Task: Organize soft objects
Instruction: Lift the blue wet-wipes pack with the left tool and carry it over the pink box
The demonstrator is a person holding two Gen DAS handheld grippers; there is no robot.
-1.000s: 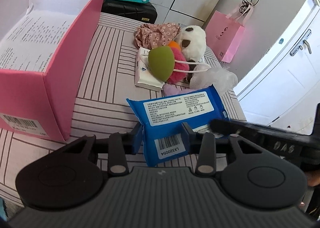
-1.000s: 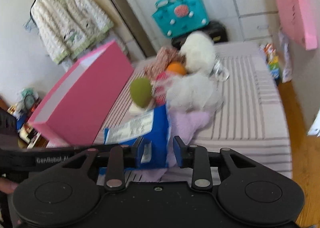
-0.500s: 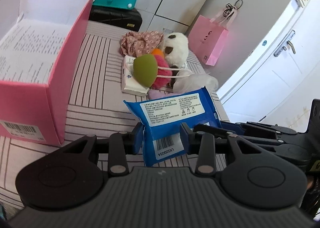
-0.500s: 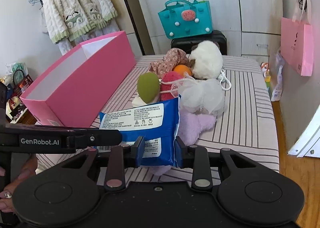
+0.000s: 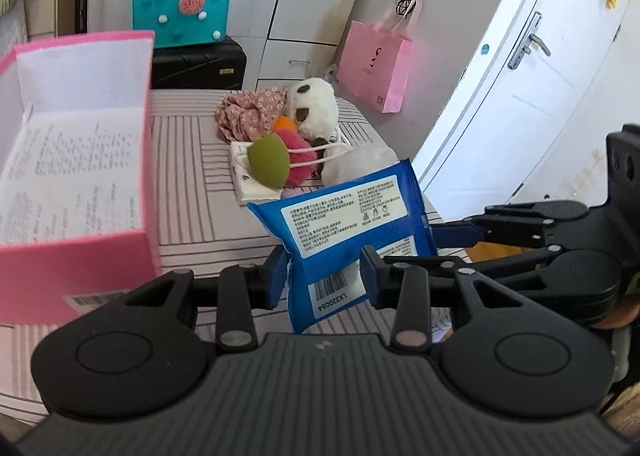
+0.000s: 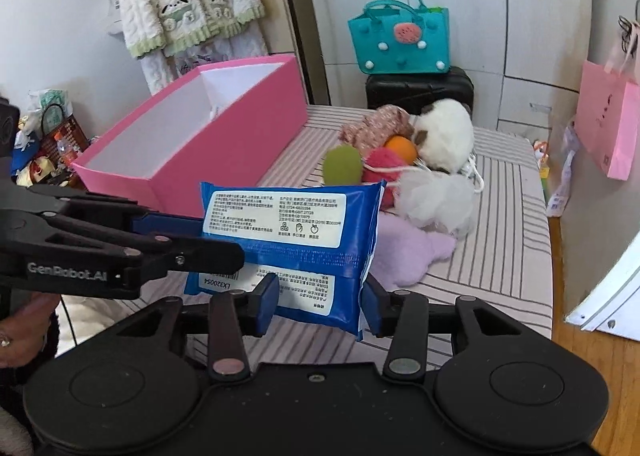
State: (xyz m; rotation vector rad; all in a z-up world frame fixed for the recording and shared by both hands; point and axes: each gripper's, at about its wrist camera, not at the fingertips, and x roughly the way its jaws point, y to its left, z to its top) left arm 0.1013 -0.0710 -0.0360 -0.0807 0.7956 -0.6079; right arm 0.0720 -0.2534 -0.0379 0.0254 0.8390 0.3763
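A blue wet-wipes pack [image 5: 344, 228] [image 6: 296, 240] is held above the striped table by both grippers. My left gripper [image 5: 322, 276] is shut on its barcode end. My right gripper [image 6: 320, 296] is shut on its other end; it also shows in the left wrist view [image 5: 460, 236]. An open pink box [image 5: 72, 171] [image 6: 200, 139] stands to the left. A pile of soft things lies beyond: green sponge [image 5: 268, 165], pink puff [image 5: 298, 151], panda plush [image 5: 314, 107], white mesh puff [image 6: 438, 199], lilac cloth [image 6: 404, 252], floral fabric [image 5: 250, 111].
A white tissue pack [image 5: 252, 183] lies under the sponge. A teal bag [image 5: 182, 11] sits on a black case [image 5: 198, 61] behind the table. A pink paper bag [image 5: 376, 59] hangs on the right wall. The table's right edge [image 6: 548, 240] drops to the floor.
Both grippers have lifted the blue pack higher off the table. The right gripper, beside the pack a second ago, now clamps its end. The views have tilted up.
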